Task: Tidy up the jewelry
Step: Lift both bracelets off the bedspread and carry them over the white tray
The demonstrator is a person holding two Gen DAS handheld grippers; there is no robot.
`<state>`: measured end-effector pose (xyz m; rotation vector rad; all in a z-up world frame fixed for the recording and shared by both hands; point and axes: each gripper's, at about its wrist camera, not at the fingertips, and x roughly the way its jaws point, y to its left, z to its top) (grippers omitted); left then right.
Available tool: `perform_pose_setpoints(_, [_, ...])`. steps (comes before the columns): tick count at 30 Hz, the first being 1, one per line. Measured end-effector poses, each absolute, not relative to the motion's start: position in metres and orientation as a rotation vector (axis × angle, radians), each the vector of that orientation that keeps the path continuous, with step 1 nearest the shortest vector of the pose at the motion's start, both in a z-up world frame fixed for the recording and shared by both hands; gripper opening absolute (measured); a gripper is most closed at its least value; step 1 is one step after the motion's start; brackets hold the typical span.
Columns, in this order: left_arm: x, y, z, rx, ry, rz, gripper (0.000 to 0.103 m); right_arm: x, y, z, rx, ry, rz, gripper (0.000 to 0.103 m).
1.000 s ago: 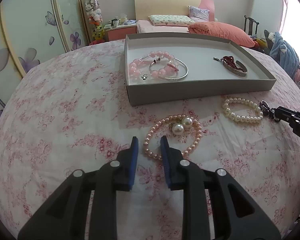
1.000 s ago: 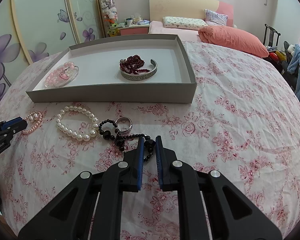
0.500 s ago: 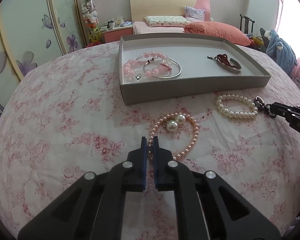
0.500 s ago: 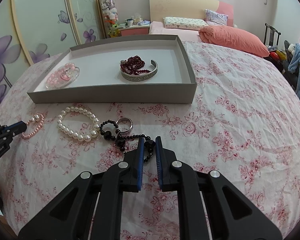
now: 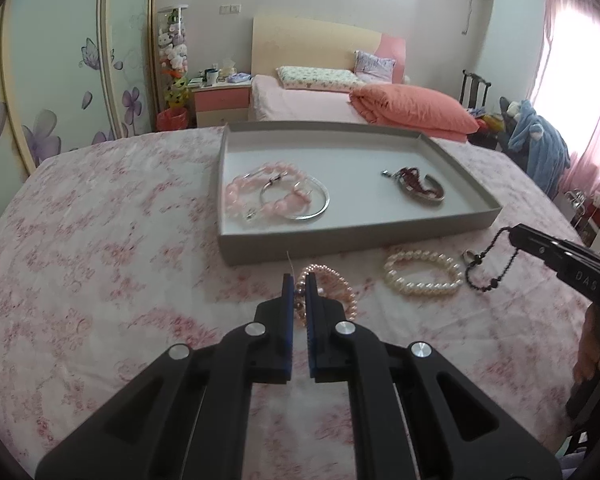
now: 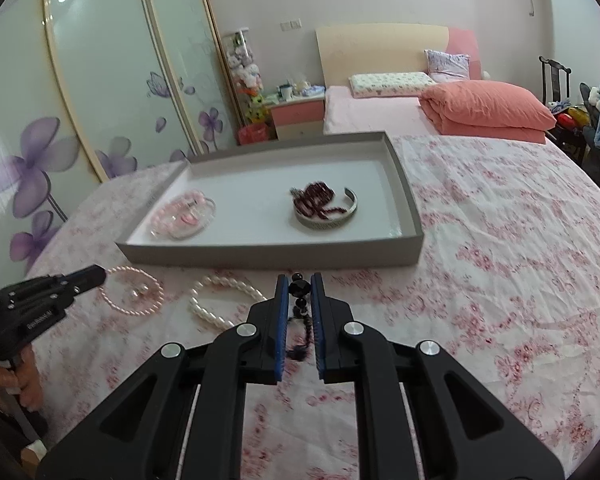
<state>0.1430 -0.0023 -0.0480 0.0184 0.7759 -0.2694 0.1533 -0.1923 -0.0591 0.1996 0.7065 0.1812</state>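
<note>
My left gripper (image 5: 299,280) is shut on the pink pearl necklace (image 5: 334,288), lifting its near end off the floral cloth. My right gripper (image 6: 299,283) is shut on the black bead chain (image 6: 300,308), which hangs from it with a ring, as the left wrist view (image 5: 488,264) shows. A white pearl bracelet (image 5: 422,278) lies on the cloth between them, in front of the grey tray (image 5: 356,238). The tray holds a pink bead bracelet with a silver bangle (image 5: 276,196) and a dark red bead string on a cuff (image 5: 418,186).
The table has a pink floral cloth (image 5: 100,240). Behind it stand a bed with an orange quilt (image 5: 412,110), a bedside cabinet (image 5: 220,102) and flowered wardrobe doors (image 6: 80,100). A chair with clothes (image 5: 536,140) stands at the right.
My left gripper closed on the pink pearl necklace and raised it. My right gripper lifted the black bead chain off the cloth. Both wrist views have risen.
</note>
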Motion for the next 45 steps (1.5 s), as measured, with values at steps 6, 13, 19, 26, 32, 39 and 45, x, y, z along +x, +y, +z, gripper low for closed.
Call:
perform_pose_setpoints(6, [0.141,-0.013,-0.04,-0.018,0.745,-0.316,0.006,0.151,-0.192,-0.053,0.23,0.676,0.195,0.012])
perform_pose_setpoints(13, [0.139,-0.016,-0.032,-0.056,0.712,-0.347,0.006,0.144,-0.191,-0.047,0.247,0.647,0.207,0.012])
perform_pose_setpoints(19, [0.134,-0.01,-0.022,-0.093,0.684,-0.351,0.006,0.137,-0.189,-0.04,0.262,0.614,0.216,0.012])
perform_pose_setpoints(26, [0.119,0.008,-0.006,-0.14,0.621,-0.283,0.006,0.126,-0.182,-0.026,0.264,0.556,0.221,0.012])
perform_pose_setpoints(32, [0.102,0.016,0.005,-0.118,0.562,-0.227,0.006,0.118,-0.173,-0.017,0.238,0.511,0.218,0.012])
perform_pose_setpoints(39, [0.088,0.012,0.01,-0.06,0.515,-0.175,0.006,0.109,-0.163,-0.007,0.187,0.453,0.199,0.012])
perform_pose_setpoints(45, [0.082,0.007,0.014,-0.015,0.481,-0.139,0.006,0.104,-0.158,-0.001,0.148,0.408,0.182,0.012])
